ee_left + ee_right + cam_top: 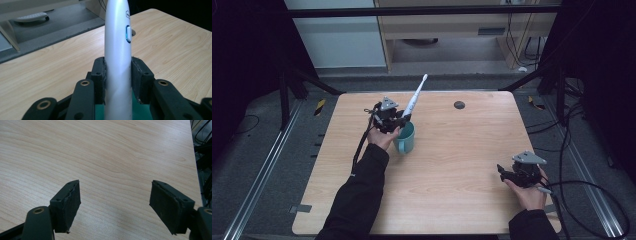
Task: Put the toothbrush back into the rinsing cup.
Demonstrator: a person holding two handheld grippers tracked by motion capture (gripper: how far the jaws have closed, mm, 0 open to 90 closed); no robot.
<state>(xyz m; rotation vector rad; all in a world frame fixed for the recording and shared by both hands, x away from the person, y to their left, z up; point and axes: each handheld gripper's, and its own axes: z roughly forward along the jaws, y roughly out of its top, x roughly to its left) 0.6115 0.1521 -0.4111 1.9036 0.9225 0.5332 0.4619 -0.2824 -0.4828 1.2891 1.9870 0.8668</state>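
A light wood-grain worktop with rounded corners is seen from above, and a small dark round disc is set into it near the far edge. The left claw is held at the far left part of the worktop, and its jaws are closed on the lower body of a white electric toothbrush. In the left gripper view the toothbrush is seen clamped between both pads, with its button facing to the right. The toothbrush is tilted up and away from the left claw, its head passing beyond the far edge of the worktop. A teal cup is placed directly under the left claw, and the toothbrush base is positioned at its mouth. The right claw is held near the right front corner, well apart from the left claw, with its jaws spread wide and nothing between them; bare wood is seen ahead of it. The worktop is surrounded by grey floor, metal rails and black cables. Behind it, a pale wooden cabinet is seen.
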